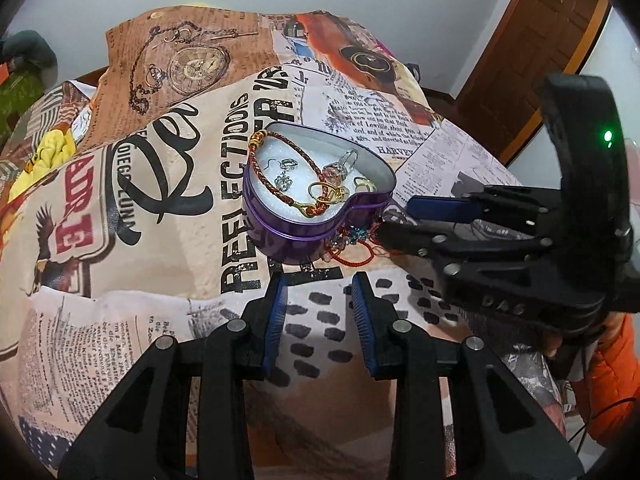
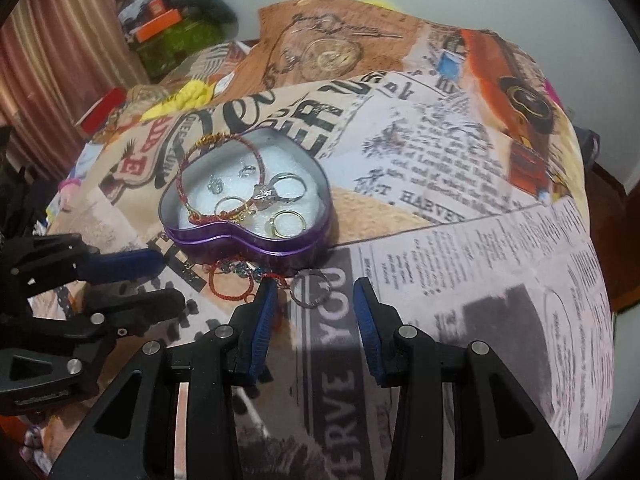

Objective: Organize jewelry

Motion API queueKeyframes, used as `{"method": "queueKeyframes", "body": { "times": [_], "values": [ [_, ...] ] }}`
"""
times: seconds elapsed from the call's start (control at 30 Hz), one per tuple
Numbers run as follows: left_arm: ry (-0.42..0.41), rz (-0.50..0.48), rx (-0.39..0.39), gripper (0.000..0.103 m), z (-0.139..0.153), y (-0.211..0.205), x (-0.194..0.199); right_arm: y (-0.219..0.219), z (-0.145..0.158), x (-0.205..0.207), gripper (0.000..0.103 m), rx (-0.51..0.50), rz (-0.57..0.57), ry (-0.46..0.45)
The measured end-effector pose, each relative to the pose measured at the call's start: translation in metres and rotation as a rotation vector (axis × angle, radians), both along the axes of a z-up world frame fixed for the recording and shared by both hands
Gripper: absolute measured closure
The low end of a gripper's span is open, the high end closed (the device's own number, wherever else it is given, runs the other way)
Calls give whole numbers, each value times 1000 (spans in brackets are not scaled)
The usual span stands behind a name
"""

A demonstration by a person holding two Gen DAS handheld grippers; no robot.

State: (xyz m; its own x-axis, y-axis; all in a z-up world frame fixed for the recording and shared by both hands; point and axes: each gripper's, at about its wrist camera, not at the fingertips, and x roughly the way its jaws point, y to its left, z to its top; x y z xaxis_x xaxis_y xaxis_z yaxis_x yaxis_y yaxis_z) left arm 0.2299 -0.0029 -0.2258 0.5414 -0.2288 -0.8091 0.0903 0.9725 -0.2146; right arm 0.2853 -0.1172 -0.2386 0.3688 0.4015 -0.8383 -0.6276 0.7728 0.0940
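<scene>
A purple heart-shaped tin sits on the printed cloth, holding a red braided bracelet, gold rings and silver earrings. A red cord bracelet with blue beads and a silver ring lie on the cloth just in front of the tin. My right gripper is open, its fingers on either side of the silver ring; it also shows in the left wrist view. My left gripper is open and empty, short of the tin.
The printed newspaper-pattern cloth covers a rounded surface that drops off at the sides. Boxes and a green container stand at the back left by a curtain. A wooden door is at the right.
</scene>
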Motion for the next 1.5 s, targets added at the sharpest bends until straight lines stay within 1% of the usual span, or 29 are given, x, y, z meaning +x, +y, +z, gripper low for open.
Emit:
{"method": "queueKeyframes", "body": {
  "times": [0.1, 0.17, 0.2, 0.37, 0.53, 0.73, 0.8, 0.9, 0.93, 0.97, 1.23, 1.5],
  "values": [
    [2, 0, -14, 71, 0, 1, 2, 0, 0, -2, 68, 1, 20, -13],
    [7, -5, -14, 71, 0, -1, 3, -2, 0, -2, 81, 11, 31, -8],
    [6, -7, -11, 71, 0, -3, 4, -2, 0, -2, 84, 15, 30, -5],
    [14, -15, -7, 71, -1, -11, 10, -13, 2, -3, 84, 60, 12, 11],
    [22, 15, 7, 71, -2, -15, 18, -28, 5, -6, 84, 77, -15, -2],
    [18, 13, 65, 71, -6, -26, 28, -44, 5, -4, 84, 102, -52, 7],
    [14, 12, 80, 75, -8, -29, 32, -46, 5, -3, 84, 106, -57, 7],
    [14, 13, 87, 90, -10, -30, 36, -48, 6, -4, 84, 115, -63, 7],
    [19, 9, 83, 99, -10, -29, 36, -48, 7, -4, 84, 117, -63, 5],
    [19, 7, 84, 101, -10, -29, 36, -48, 8, -5, 84, 118, -65, 4],
    [-53, -5, 128, 101, 11, -33, 17, -50, 22, -12, 84, 130, -72, -26],
    [-136, 22, 112, 101, 44, -20, 4, -43, 45, -18, 84, 143, -78, -75]
  ]
}}
